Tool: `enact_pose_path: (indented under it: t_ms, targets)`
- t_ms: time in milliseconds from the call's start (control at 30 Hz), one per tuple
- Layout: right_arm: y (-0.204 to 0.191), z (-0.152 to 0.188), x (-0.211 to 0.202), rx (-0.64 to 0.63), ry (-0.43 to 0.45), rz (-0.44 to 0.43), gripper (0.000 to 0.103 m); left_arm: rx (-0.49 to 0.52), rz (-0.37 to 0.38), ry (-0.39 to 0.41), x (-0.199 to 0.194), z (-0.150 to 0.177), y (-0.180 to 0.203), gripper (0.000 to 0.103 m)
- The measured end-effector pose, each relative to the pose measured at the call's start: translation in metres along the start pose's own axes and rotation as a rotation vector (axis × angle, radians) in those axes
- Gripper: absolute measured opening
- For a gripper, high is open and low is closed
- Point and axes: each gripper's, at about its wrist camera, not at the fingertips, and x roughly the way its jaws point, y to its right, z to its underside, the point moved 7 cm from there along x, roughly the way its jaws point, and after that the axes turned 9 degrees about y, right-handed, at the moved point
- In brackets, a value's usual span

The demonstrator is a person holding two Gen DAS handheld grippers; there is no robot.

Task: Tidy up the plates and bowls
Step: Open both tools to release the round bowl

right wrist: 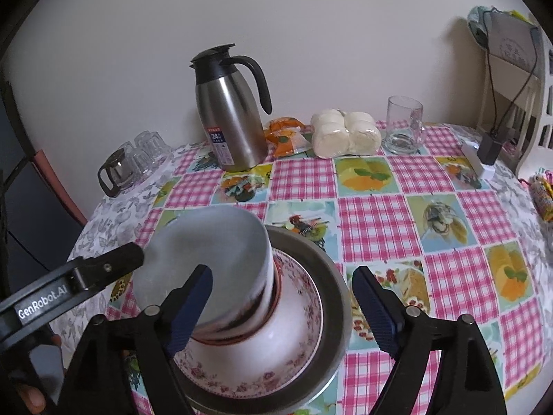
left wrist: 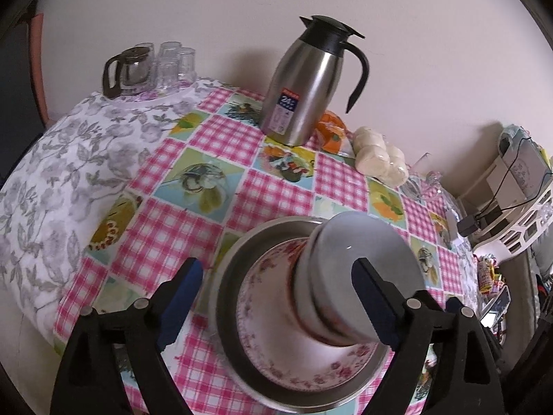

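A stack of white bowls (left wrist: pixel 363 263) (right wrist: pixel 207 252) stands, blurred, on a floral plate (left wrist: pixel 311 370) (right wrist: pixel 259 373) that lies in a round metal dish (left wrist: pixel 235 266) (right wrist: pixel 331 294) on the checked tablecloth. My left gripper (left wrist: pixel 278 297) is open, wide around the stack; its right finger overlaps the bowls' rim and its left finger stands clear of the dish. My right gripper (right wrist: pixel 283 307) is open too, its left finger in front of the bowls and its right finger off to the dish's right. One finger of my left gripper (right wrist: pixel 131 257) reaches the bowls from the left.
A steel thermos jug (left wrist: pixel 304 83) (right wrist: pixel 228 117) stands at the back by an orange packet (right wrist: pixel 283 135) and wrapped white buns (left wrist: pixel 380 155) (right wrist: pixel 345 135). A glass pot with tumblers (left wrist: pixel 138 69) is far left, a glass mug (right wrist: pixel 402 124) far right, a white rack (left wrist: pixel 518 214) beyond the table.
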Motion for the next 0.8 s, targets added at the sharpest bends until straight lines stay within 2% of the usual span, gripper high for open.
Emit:
enact_pose_path:
  t_ms: [100,200,233,567,667,800]
  targets:
    - [0.003,0.002,-0.007,-0.002,0.007,0.009,0.089,-0.009,-0.008,0.006,-0.005,0.006,-0.008,0.090]
    - [0.004,0.004,-0.017,-0.011,0.029,0.011,0.102,-0.017,-0.014,0.017,-0.010,0.011,-0.016,0.094]
    - [0.003,0.005,-0.020,-0.013,0.035,0.010,0.103,-0.018,-0.018,0.022,-0.012,0.012,-0.018,0.094]
    - [0.006,0.036,-0.046,-0.029,0.050,0.030,0.103,0.017,-0.056,0.020,-0.029,0.039,-0.034,0.095]
    - [0.010,0.049,-0.046,-0.025,0.030,0.033,0.103,0.063,-0.098,0.042,-0.036,0.048,-0.035,0.095]
    - [0.015,0.066,-0.043,-0.023,-0.004,0.045,0.103,0.097,-0.110,0.029,-0.037,0.060,-0.035,0.095]
